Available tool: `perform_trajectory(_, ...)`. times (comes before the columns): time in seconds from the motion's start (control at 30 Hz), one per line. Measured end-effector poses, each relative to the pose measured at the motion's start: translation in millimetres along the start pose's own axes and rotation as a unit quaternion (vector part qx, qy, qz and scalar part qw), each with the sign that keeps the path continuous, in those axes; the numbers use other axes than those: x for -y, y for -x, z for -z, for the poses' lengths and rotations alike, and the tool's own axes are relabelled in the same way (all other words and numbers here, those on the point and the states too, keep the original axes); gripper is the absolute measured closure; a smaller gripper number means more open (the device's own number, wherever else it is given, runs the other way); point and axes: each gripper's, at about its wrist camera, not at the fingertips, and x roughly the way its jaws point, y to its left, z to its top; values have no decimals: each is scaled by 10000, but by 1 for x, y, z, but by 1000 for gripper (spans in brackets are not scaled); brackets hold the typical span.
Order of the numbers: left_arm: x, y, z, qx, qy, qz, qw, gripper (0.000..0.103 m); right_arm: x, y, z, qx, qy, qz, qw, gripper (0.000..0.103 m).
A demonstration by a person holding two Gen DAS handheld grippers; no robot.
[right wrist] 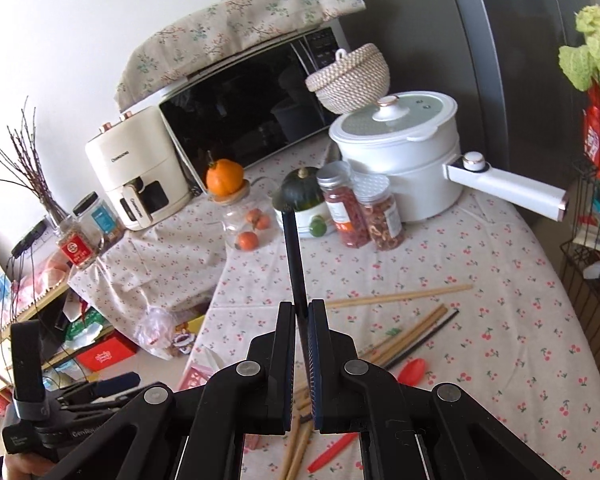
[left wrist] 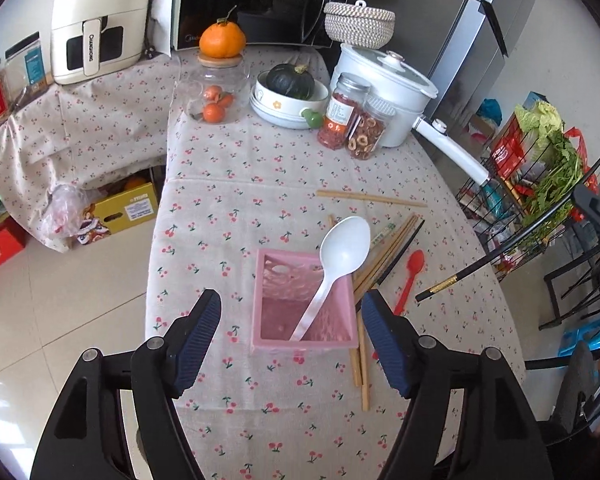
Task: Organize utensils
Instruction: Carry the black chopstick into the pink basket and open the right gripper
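A pink utensil holder [left wrist: 305,344] stands on the cherry-print tablecloth [left wrist: 236,184]. A white spoon [left wrist: 336,264] leans in it. My left gripper [left wrist: 292,312] is open, its jaws on either side of the holder, a little above it. Wooden chopsticks [left wrist: 384,252], a black chopstick [left wrist: 400,258] and a red spoon [left wrist: 410,276] lie right of the holder. My right gripper [right wrist: 301,312] is shut on a black chopstick [right wrist: 294,256] and holds it in the air; that chopstick also shows in the left wrist view [left wrist: 500,252]. The loose chopsticks [right wrist: 404,332] and red spoon [right wrist: 410,372] lie below it.
At the table's far end stand a white pot [left wrist: 384,92] with a long handle, two jars [left wrist: 356,120], a bowl with a squash [left wrist: 290,96], a glass jar of oranges [left wrist: 216,92], a microwave [left wrist: 256,0] and an air fryer [left wrist: 100,24]. A wire rack [left wrist: 532,184] stands right.
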Motion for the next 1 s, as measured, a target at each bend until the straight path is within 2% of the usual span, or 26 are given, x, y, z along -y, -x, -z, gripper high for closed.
perform_trajectory(0.23, -35, -6, 12, -348, 400, -180, 9984, 27, -37, 3, -6, 124, 138, -531, 9984, 99)
perform_trajectory(0.47, -41, -6, 12, -322, 343, -243, 9986, 27, -64, -23, -8, 225, 64, -926, 9954, 99)
perform_trajectory(0.67, -44, -4, 13, -296, 288, -290, 9987, 27, -84, -67, 3, -139, 178, -888, 9958, 99)
perform_trajectory(0.87, -46, 1, 13, -226, 340, -228, 9989, 27, -85, -101, 18, -547, 120, -769, 9955, 98)
perform_trajectory(1.0, -45, 2, 12, -169, 319, -248, 9990, 27, -81, -110, 22, -660, 39, -748, 9950, 92)
